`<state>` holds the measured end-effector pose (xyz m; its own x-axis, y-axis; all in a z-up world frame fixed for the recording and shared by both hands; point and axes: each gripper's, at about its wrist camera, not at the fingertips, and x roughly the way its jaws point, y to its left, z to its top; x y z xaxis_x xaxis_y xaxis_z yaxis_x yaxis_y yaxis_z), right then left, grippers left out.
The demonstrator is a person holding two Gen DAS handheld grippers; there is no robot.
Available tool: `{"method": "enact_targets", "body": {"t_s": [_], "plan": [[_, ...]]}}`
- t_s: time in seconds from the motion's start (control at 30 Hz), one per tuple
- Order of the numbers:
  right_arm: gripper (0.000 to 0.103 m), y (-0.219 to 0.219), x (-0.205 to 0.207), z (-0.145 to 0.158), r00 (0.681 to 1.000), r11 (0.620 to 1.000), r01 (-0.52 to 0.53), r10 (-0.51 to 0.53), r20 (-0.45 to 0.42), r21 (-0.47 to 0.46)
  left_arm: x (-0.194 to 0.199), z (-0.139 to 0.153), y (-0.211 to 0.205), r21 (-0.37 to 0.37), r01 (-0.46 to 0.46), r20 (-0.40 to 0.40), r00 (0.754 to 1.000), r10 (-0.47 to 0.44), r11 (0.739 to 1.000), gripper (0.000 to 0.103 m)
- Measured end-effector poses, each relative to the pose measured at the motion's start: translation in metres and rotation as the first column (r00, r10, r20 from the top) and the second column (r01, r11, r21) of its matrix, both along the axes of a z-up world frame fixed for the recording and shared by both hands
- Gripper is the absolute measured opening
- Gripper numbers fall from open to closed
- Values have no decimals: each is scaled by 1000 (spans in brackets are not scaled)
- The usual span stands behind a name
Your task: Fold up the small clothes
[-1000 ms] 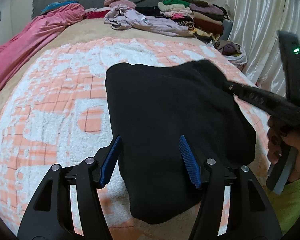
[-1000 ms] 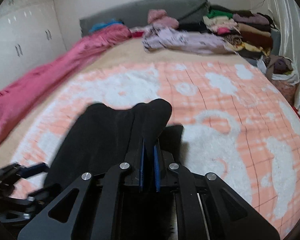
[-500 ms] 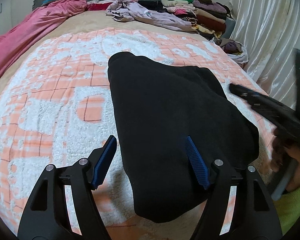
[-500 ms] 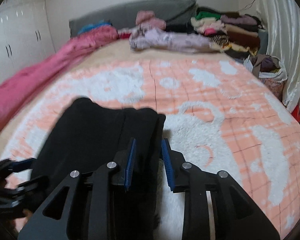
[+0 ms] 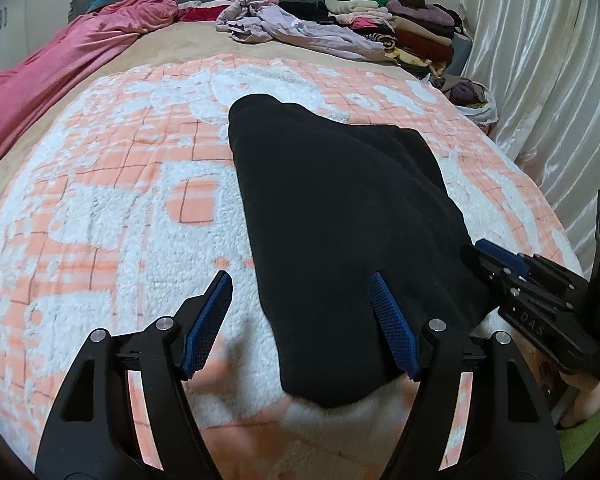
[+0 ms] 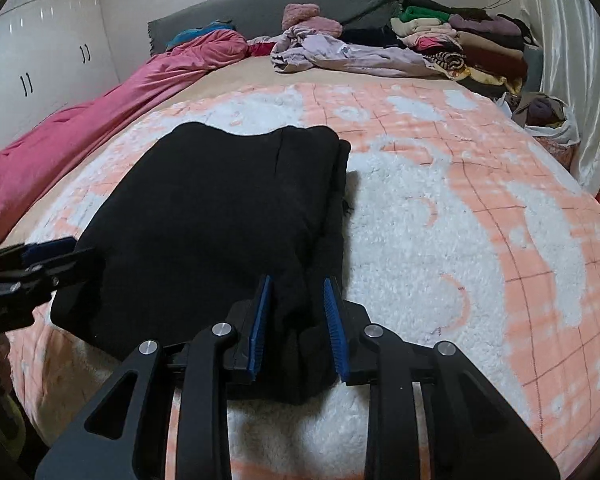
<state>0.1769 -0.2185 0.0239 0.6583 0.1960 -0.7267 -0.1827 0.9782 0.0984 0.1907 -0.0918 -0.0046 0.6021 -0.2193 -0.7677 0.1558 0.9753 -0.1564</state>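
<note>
A black garment point(image 5: 340, 216) lies folded on the orange-and-white fleece blanket point(image 5: 112, 208). My left gripper point(image 5: 300, 284) is open above its near left edge, one blue pad over the blanket, the other over the cloth. My right gripper point(image 6: 296, 292) is open, its blue pads straddling the garment's point(image 6: 220, 216) near right folded edge without pinching it. The right gripper also shows in the left wrist view point(image 5: 496, 256) at the garment's right side. The left gripper shows in the right wrist view point(image 6: 48, 252) at the far left.
A pink quilt point(image 6: 100, 120) lies along the bed's left side. Loose lilac clothes point(image 6: 340, 54) and a stack of folded clothes point(image 6: 468, 44) sit at the head. A bag of clothes point(image 6: 544, 114) and a white curtain point(image 5: 548, 92) are on the right.
My right gripper opened, let go of the garment's folded edge and drew back toward its near end. The garment now lies flat. My left gripper stayed open and shifted slightly.
</note>
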Motion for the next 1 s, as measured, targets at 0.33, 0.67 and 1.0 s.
{"method": "enact_targets", "body": {"t_s": [0.33,0.67,1.0], "plan": [[55,-12,-40,44,991,998,23,-32,133,66,-26,20,10,-20,-11,42,999,11,1000,74],[91,-22,-88,74,967,995,76,-91,239,71,-64,43,19,-11,-26,107,994,27,1000,93],[97,-18,-119,62,976,996,78,-86,201,47,-96,33,26,-5,-40,100,994,40,999,93]]}}
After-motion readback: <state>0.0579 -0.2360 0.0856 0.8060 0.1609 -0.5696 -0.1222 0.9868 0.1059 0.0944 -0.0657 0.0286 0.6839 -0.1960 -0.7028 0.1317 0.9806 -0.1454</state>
